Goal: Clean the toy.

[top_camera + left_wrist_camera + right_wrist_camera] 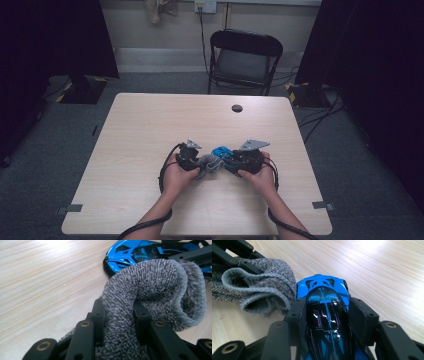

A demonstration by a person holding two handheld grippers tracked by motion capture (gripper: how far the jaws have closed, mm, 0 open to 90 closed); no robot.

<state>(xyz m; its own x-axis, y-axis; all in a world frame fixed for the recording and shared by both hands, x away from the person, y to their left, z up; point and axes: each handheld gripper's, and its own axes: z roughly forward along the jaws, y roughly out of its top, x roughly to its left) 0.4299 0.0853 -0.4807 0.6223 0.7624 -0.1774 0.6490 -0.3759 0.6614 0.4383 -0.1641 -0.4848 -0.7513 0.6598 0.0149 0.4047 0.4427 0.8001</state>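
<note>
The toy car [327,315] is glossy blue with a black roof and vents, clamped by its sides in the right tool [328,317] just above the pale wooden counter [374,267]. The left tool [120,315] pinches a folded, nubby grey cloth [155,287] touching the car's nose.

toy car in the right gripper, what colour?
Bright blue with a glossy black top; the right gripper view shows it best.
</note>
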